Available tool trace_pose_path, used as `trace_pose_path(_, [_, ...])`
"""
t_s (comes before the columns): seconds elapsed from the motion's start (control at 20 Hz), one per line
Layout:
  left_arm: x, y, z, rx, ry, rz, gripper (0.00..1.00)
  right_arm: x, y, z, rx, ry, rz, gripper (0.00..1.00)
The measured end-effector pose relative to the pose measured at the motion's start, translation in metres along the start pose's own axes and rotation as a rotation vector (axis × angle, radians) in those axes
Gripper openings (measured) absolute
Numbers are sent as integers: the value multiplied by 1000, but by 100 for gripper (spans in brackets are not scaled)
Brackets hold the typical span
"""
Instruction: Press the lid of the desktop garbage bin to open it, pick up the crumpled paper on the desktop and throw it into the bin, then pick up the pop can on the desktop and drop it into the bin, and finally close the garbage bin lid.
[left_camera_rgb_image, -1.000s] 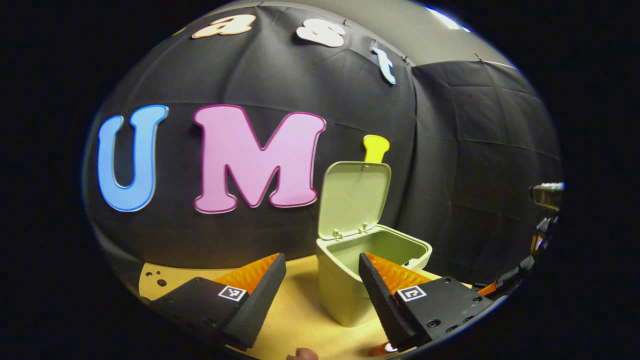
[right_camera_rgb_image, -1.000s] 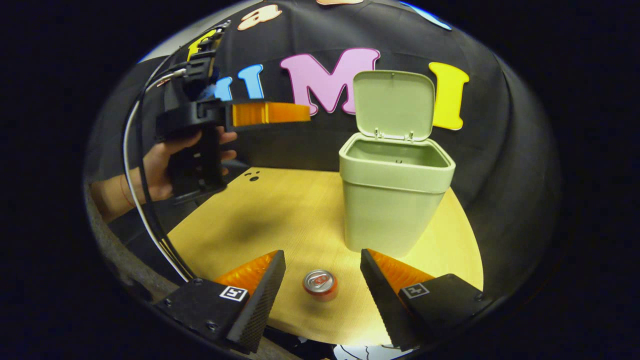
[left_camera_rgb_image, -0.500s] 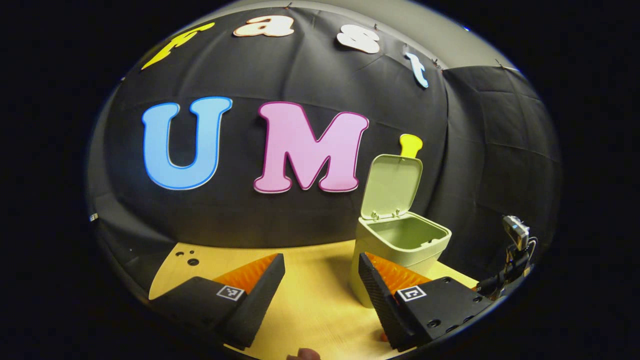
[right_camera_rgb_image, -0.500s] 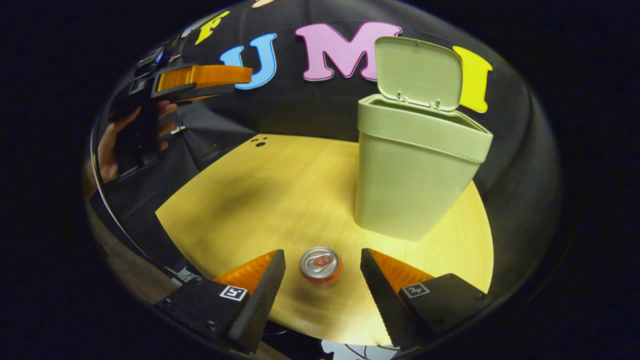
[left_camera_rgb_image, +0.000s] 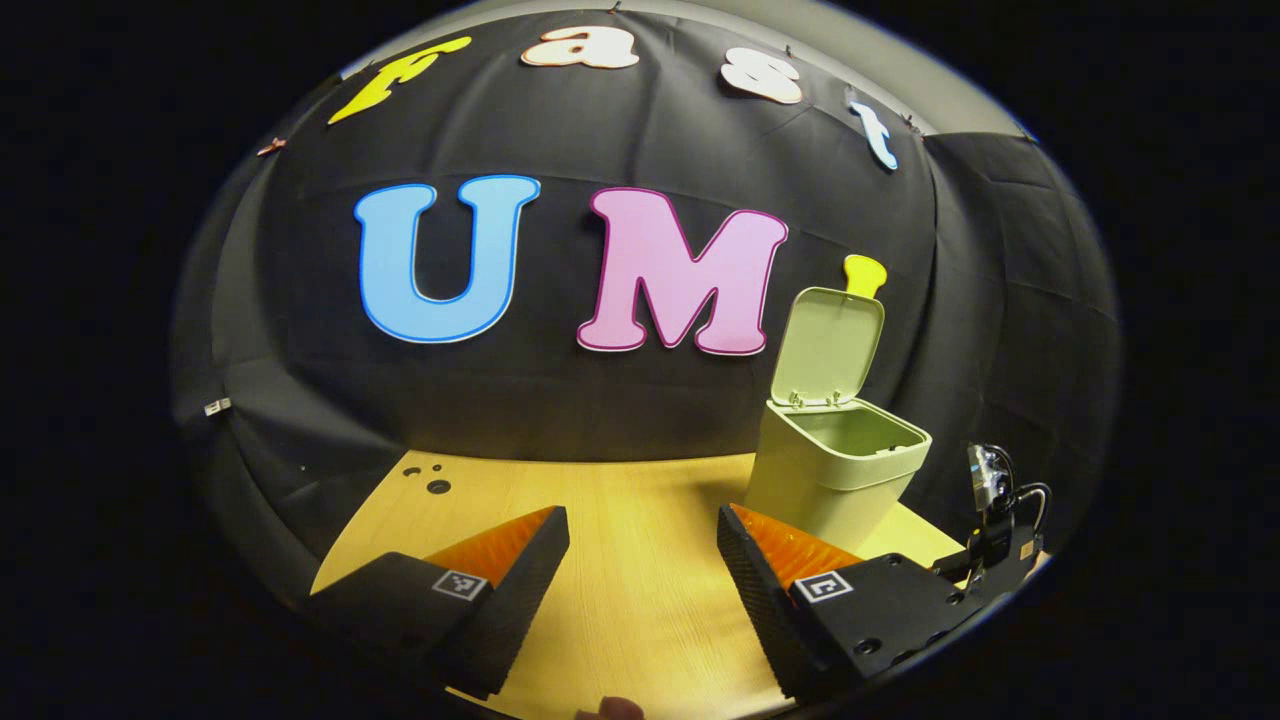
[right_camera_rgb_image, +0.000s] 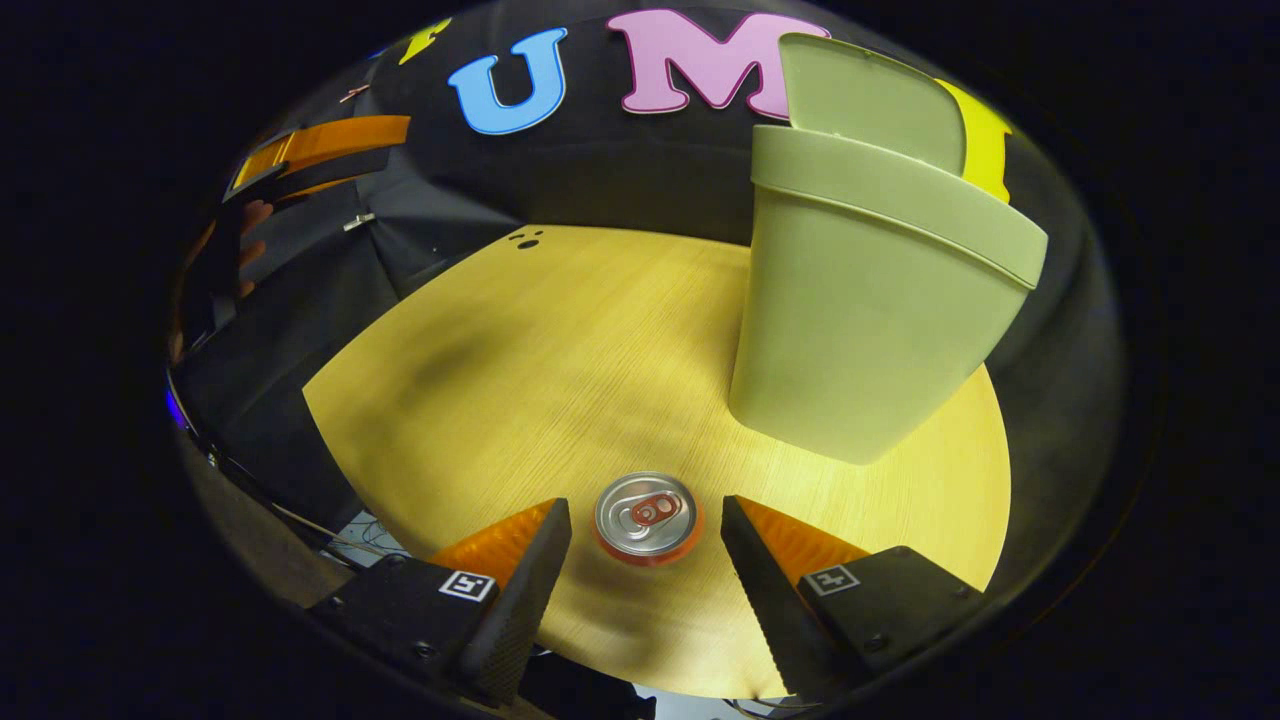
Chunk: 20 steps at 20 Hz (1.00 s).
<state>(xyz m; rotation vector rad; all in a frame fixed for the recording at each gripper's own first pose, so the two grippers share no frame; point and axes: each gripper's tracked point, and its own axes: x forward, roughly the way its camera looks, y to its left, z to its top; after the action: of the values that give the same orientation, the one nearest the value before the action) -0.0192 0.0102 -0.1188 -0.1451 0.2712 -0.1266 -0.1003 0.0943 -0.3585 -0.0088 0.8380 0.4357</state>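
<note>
Nearest to me, my right gripper (right_camera_rgb_image: 645, 520) hangs over the pop can (right_camera_rgb_image: 648, 517) with its 2 fingers spread wide, 1 on each side and neither touching it. The can stands upright on the wooden desktop (right_camera_rgb_image: 560, 360), silver top and pull tab facing up, a band of red-orange wall showing below the rim. It looks undented, and I judge it light and slick.

The risk here is tipping it. If I come down off-centre, 1 finger could strike the rim and knock the can over, and it might roll toward the table edge close behind it. Squeezing too high on the rounded shoulder could let it squirt out.

Farther off stands the pale green garbage bin (right_camera_rgb_image: 860, 330), near the can but apart from it, with its lid (right_camera_rgb_image: 870, 100) swung up behind the mouth. Carrying the can over, I could bump that tall rim.

My left gripper (left_camera_rgb_image: 640, 560) hovers open above bare desktop, holding nothing, well off to the side. I see no crumpled paper on the desktop.
</note>
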Motion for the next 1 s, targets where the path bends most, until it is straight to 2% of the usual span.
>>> trace_pose_path(0.55, [-11, 19, -14, -10, 37, 41, 95, 35, -9, -21, 23, 73, -11, 95])
trace_pose_path(0.65, [-12, 20, -16, -9, 43, 43, 95, 36, -11, -21, 38, 73, -19, 92])
trace_pose_path(0.7, [-11, 19, -16, -7, 44, 44, 95, 36, -10, -21, 45, 75, -13, 84])
trace_pose_path(1.0, [-8, 20, -19, -18, 54, 39, 95, 25, -10, -10, 52, 57, -15, 83])
